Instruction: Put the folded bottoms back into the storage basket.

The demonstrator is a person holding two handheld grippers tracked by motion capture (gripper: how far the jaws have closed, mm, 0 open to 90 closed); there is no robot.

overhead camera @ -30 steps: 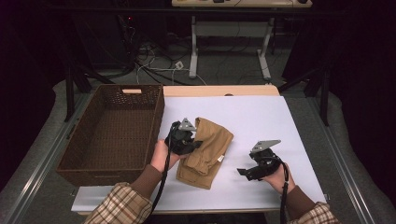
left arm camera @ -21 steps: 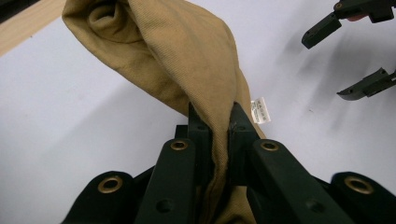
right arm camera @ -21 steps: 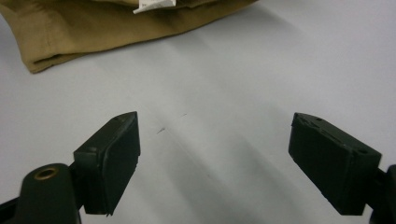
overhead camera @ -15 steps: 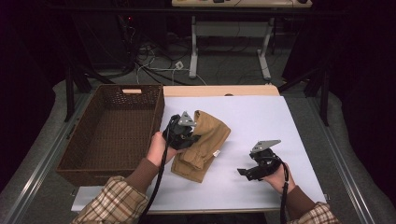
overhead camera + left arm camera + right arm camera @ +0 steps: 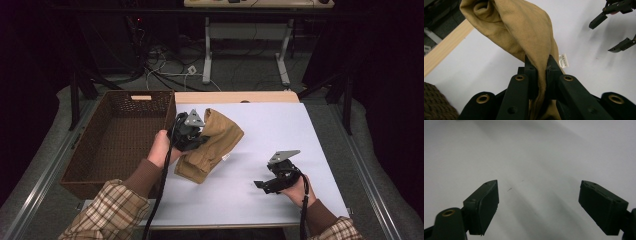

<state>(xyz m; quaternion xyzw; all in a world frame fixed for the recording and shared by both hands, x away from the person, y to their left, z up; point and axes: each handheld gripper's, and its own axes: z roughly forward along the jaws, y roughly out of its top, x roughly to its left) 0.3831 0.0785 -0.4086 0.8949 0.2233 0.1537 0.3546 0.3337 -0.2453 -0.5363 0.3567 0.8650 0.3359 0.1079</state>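
My left fingers (image 5: 539,65) pinch the tan cloth (image 5: 212,145), partly lifted; basket (image 5: 85,165) beside them awaits it. My right fingers (image 5: 539,205) gape, holding nothing.

small white tag (image 5: 563,60) on tan cloth (image 5: 524,32): print too small to read; no other text.

Right claw (image 5: 539,207) with both black jaws spread wide apart over the bare white table (image 5: 529,152), nothing between them.
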